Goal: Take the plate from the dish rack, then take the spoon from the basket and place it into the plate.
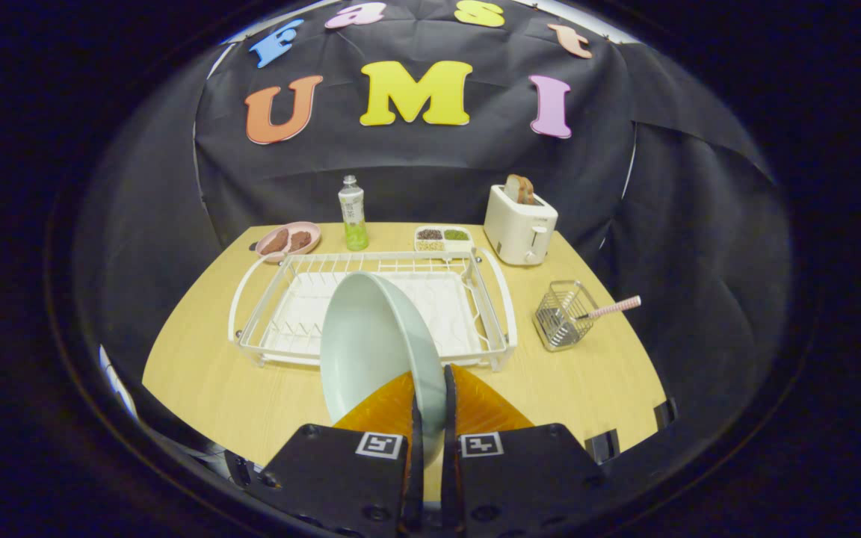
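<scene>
I had the jaws clamped on the plate [371,344] rim at lower centre, clear of the dish rack [490,299]; setting it on the desk [251,396] seemed next.

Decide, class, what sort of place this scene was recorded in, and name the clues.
Probably a staged kitchen tabletop inside a recording booth, not a real kitchen. Clues: the dish rack, the toaster holding bread, and black cloth hung behind. The gripper grips a plate.
</scene>
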